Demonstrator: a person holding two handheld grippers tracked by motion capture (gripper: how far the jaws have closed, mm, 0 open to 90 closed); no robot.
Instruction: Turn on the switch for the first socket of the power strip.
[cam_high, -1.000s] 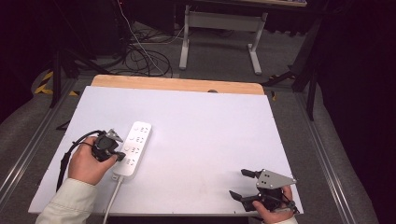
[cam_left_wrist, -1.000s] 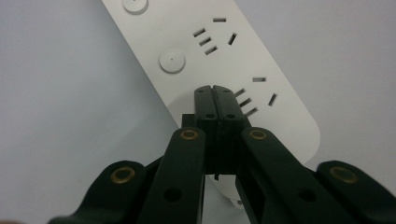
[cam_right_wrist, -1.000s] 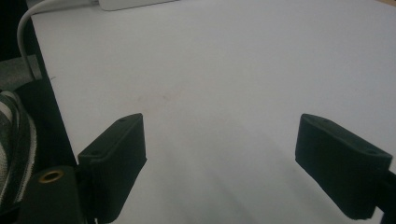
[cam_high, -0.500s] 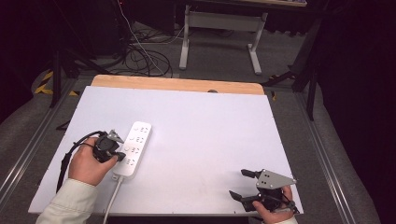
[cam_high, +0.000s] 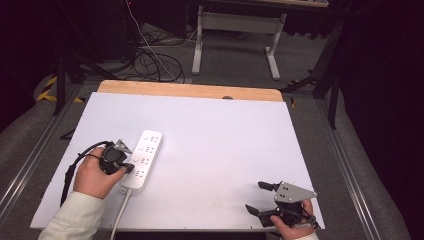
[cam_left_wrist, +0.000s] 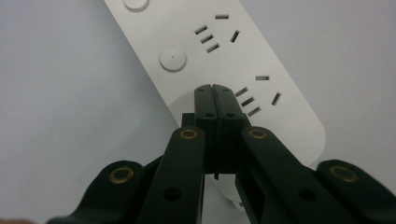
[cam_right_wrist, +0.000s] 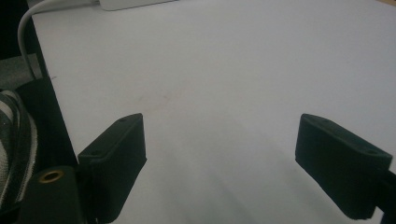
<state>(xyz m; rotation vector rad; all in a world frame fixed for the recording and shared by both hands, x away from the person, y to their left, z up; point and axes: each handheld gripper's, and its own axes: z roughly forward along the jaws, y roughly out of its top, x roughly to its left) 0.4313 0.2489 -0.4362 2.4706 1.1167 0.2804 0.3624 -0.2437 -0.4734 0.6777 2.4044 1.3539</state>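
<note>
- The left gripper (cam_high: 129, 168) has its two black jaws pressed flat together, nothing between them; in the left gripper view its tip (cam_left_wrist: 215, 89) sits over the top face of the power strip (cam_left_wrist: 224, 60), just beside a set of socket slots.
- The left hand (cam_high: 95, 175) wraps the gripper body from behind, knuckles up, with the pale-sleeved forearm (cam_high: 75, 220) slanting in from the lower left corner of the high view.
- A black cable (cam_high: 75, 167) loops out behind that hand toward the table edge.
- Ahead of the closed jaws, the white power strip (cam_high: 143, 159) lies flat and at an angle, its far end pointing away from the person; a round button (cam_left_wrist: 173, 59) sits just beyond the tip and to one side.
- The strip's white cord (cam_high: 117, 220) runs off the near edge of the table.
- Well apart on the other side, the right gripper (cam_high: 260, 198) rests low near the table's front edge, jaws spread wide, with bare white table (cam_right_wrist: 224, 84) between them.
- The right hand (cam_high: 292, 227) holds it from below the grey three-cornered plate (cam_high: 292, 192), jaws aimed toward the left hand.
- The white sheet (cam_high: 225, 145) covers the table; a strip of wood (cam_high: 190, 91) shows along its far edge.
</note>
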